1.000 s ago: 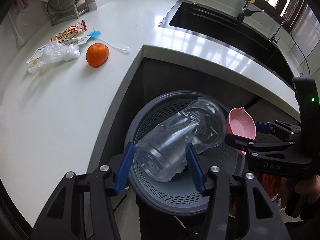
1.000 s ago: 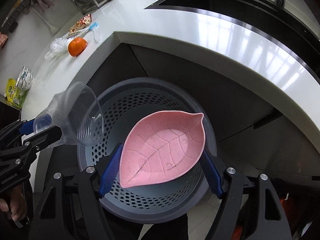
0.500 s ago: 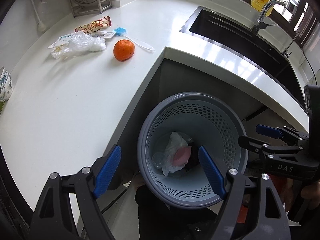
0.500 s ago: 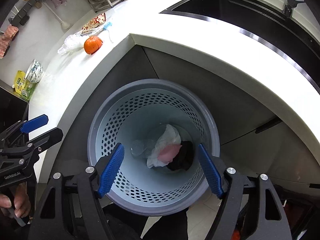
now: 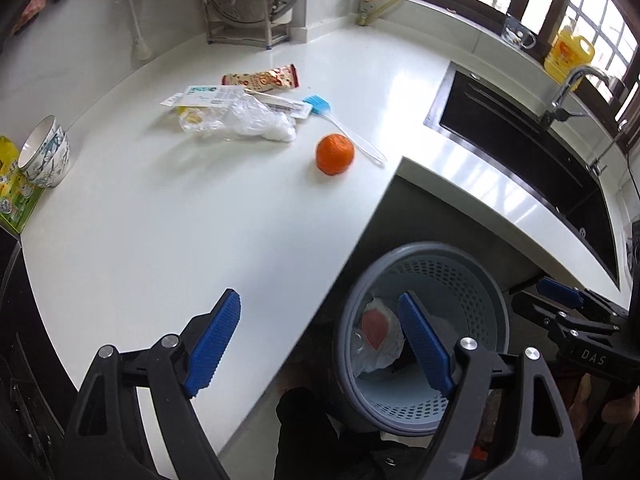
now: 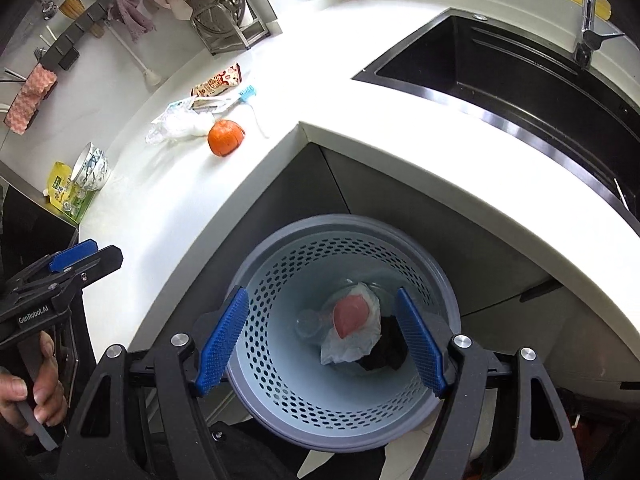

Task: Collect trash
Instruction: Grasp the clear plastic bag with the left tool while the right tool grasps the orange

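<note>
A grey perforated trash basket [image 5: 476, 268] [image 6: 280, 364] stands on the floor below the counter corner. In it lie a pink leaf dish [image 6: 350, 314], a clear plastic cup [image 6: 308, 322], white plastic and something black. My left gripper [image 5: 320, 344] is open and empty above the counter edge and the basket's left rim. My right gripper [image 6: 320, 344] is open and empty above the basket. On the counter lie a crumpled clear plastic bag [image 5: 244, 120] [image 6: 176, 124], a red snack wrapper [image 5: 264, 77] [image 6: 218, 82], a white packet [image 5: 200, 95] and an orange [image 5: 335, 153] [image 6: 225, 137].
A blue silicone brush [image 5: 340, 126] lies beside the orange. Stacked bowls [image 5: 42, 152] and a yellow-green pouch [image 5: 12, 196] sit at the counter's left. A dish rack [image 5: 248, 12] stands at the back. The black sink [image 5: 532, 152] with faucet [image 5: 568, 88] is at right.
Both grippers opened; the clear cup and pink dish fell into the basket. Both grippers then rose, and the left one moved left over the counter edge.
</note>
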A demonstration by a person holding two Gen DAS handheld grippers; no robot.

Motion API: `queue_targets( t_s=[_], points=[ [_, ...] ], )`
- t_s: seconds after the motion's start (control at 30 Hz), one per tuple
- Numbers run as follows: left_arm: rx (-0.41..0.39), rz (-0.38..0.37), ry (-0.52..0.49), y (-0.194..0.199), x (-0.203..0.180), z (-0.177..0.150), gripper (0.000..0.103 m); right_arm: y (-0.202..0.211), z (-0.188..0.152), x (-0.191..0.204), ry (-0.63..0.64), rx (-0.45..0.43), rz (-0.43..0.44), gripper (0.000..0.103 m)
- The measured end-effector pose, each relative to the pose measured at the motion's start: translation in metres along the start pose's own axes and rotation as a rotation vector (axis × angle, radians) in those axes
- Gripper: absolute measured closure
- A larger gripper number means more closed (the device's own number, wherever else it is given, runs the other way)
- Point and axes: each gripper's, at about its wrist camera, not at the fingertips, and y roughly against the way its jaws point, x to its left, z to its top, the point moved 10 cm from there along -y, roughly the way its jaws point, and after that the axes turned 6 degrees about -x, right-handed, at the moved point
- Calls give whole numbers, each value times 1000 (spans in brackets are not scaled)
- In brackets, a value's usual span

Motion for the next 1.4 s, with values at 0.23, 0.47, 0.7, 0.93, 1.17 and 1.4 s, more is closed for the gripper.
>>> queue_targets(
  t_s=[0.23, 0.47, 0.7, 0.93, 1.17, 1.4],
  points=[
    [-61, 36, 78, -7, 43, 50, 20, -24, 54, 23, 29, -34, -14, 31],
    [-61, 61, 132, -45, 86, 87, 19, -66, 114, 44, 86, -55, -47, 31],
    [-35, 63, 180, -84, 125, 108, 19, -105, 149, 71, 116, -39, -53, 31],
    [-29, 18, 159, -110, 138, 130, 19, -133, 133, 100, 102, -15, -58, 31],
    [-57, -35, 73, -126, 130, 150, 19, -157, 121, 108, 91, 3, -103, 31],
    [-36, -79, 92, -158, 131, 151, 25, -172, 118, 106, 63, 0, -148, 33]
  ],
)
